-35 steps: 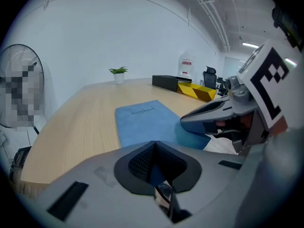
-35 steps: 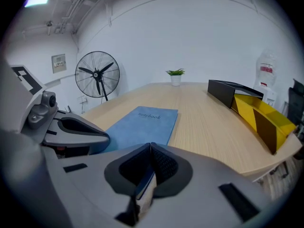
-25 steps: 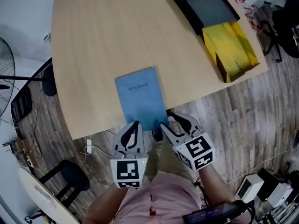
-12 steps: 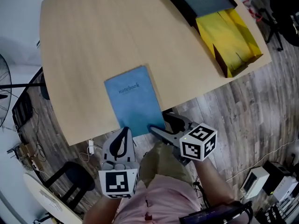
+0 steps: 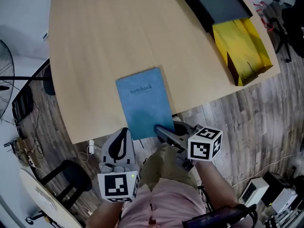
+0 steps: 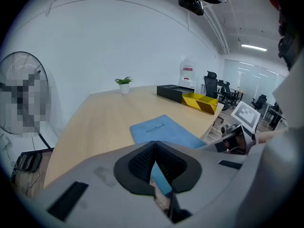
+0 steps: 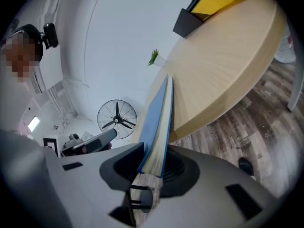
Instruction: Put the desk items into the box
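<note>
Box (image 5: 216, 6) and notebook both sit on your wide, pale wooden table (image 5: 95, 42), which takes up most of the head view above the grey plank floor (image 5: 247, 122). A standing fan (image 7: 117, 115) is off the table's left side. The box is black with a grey inside and stands at the far right corner of the table. A yellow carton (image 5: 244, 46) lies touching its near end, reaching out to the table's right edge.

The blue notebook (image 5: 145, 103) lies well apart from both, at the near edge in front of you, cover up, with its near end sticking out past the tabletop.

Your right gripper (image 5: 164, 132) has that overhanging end clamped. In the right gripper view the notebook's edge (image 7: 159, 122) runs straight between the two jaws, which press on it from either side. Your left gripper (image 5: 122, 139) hangs below the table edge, just left of the notebook's near end and not touching it. Its jaws are pressed together with nothing between them, as the left gripper view shows. At the far end of the table stands a small green plant (image 6: 124, 82) in a white pot.
</note>
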`<control>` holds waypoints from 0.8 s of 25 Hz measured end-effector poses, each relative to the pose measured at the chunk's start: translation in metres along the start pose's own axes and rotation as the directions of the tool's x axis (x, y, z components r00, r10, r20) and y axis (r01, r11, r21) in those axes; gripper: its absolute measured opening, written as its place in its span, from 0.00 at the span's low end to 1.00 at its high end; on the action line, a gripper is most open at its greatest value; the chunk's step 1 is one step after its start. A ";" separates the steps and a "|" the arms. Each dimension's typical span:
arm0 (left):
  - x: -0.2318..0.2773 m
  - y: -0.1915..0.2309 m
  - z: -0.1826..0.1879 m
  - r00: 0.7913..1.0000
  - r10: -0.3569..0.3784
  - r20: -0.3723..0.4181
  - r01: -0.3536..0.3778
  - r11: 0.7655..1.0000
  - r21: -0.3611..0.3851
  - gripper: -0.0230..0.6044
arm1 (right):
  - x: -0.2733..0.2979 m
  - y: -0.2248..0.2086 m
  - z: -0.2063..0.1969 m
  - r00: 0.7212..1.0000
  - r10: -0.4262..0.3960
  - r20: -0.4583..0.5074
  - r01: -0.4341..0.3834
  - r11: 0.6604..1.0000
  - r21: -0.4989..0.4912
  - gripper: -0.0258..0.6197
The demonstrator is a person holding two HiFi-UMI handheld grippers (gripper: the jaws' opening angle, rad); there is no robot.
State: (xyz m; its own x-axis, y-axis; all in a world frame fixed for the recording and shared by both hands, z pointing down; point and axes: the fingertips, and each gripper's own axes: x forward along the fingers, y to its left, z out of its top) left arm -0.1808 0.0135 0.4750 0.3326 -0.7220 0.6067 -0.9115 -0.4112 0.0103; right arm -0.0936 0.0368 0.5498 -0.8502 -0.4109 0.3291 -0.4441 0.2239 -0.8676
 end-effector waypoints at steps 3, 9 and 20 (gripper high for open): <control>-0.009 0.004 0.011 0.999 0.022 0.040 -0.021 1.000 -0.022 0.05 | -0.004 0.011 0.009 1.000 -0.028 0.000 0.028 0.999 -0.019 0.15; -0.038 0.009 0.044 0.989 0.051 0.139 -0.043 0.998 -0.056 0.05 | -0.022 0.047 0.034 0.994 -0.095 0.054 0.100 0.991 -0.089 0.11; -0.086 0.022 0.097 0.950 0.092 0.299 -0.069 0.994 -0.087 0.05 | -0.047 0.118 0.077 0.972 -0.154 0.177 0.197 0.946 -0.259 0.11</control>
State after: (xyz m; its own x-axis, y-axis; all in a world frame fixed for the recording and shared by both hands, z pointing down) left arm -0.2055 0.0127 0.3461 0.3048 -0.8900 0.3392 -0.9497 -0.3110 0.0375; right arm -0.0848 0.0142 0.4030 -0.7079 -0.5901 0.3880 -0.6607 0.3592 -0.6592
